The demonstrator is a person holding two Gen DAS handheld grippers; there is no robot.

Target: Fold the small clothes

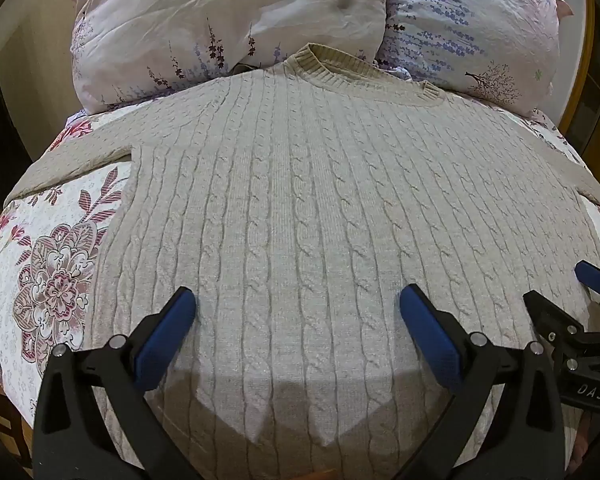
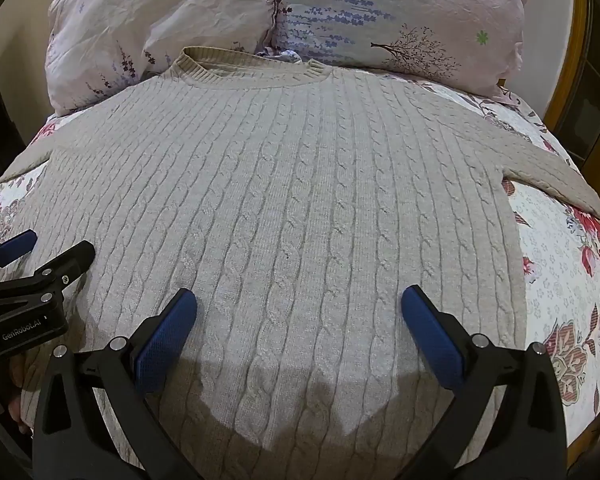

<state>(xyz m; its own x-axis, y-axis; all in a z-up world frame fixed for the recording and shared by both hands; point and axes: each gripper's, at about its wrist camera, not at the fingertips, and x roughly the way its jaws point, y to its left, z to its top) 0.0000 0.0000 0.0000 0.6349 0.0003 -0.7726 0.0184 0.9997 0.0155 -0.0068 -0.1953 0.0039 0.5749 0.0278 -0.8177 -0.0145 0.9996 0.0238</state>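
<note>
**Mia:** Where was the cable-knit sweater (image 1: 308,216)?

**Ben:** It lay flat, front up, on the bed (image 1: 56,280). Its collar (image 1: 340,70) was at the far end, touching the two pillows (image 1: 220,28). Its sleeves ran out toward the bed's left and right edges.

**Mia:** And the grippers?

**Ben:** The left gripper (image 1: 298,300) and the right gripper (image 2: 299,300) both hung over the near part of the sweater. Both were spread wide and held nothing. They were side by side, close together.

**Mia:** What could have gone wrong?

**Ben:** I think the knit was thick and stretchy. A pinch could have caught only the top layer, so the back would stay behind and bunch up. A sleeve near the bed's edge could have slid off. The two grippers were close enough to bump, too.

**Mia:** What couldn't you see?

**Ben:** The bottom hem was hidden under the grippers. The sleeve ends were cut off at the sides. I also couldn't tell if the fingers (image 2: 180,312) touched the sweater or only hung above it.
</note>
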